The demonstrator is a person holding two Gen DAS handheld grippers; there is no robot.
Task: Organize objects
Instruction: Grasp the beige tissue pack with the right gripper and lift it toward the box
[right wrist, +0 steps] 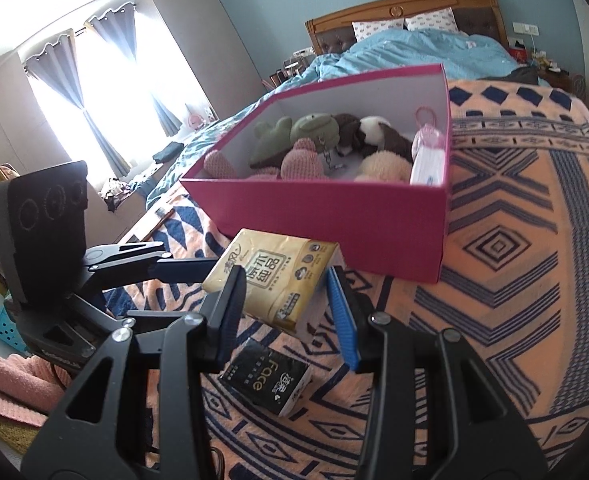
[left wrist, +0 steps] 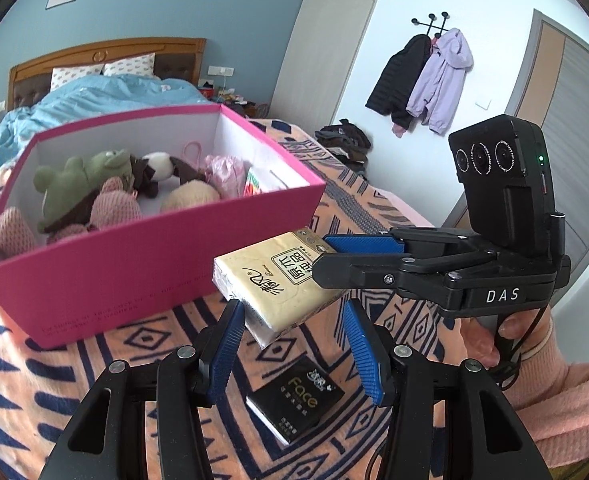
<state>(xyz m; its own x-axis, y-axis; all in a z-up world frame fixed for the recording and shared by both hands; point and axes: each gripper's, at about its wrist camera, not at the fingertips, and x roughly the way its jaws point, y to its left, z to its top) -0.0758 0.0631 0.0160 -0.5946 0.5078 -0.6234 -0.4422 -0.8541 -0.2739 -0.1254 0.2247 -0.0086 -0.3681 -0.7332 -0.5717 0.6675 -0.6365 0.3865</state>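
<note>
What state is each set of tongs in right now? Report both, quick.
Left tongs: open, pads either side of the yellow tissue pack, not clamped on it.
Right tongs: closed on the yellow tissue pack.

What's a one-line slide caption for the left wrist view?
Right gripper holds a yellow tissue pack above the black tissue pack, beside the pink box of plush toys.

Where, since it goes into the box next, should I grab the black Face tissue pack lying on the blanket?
Take the black Face pack across its two long side edges, coming straight down from above. It lies flat, label up, on the blanket, so only its low sides are free. The open left tool hangs nearly over it; the right tool holds the yellow pack.
</note>
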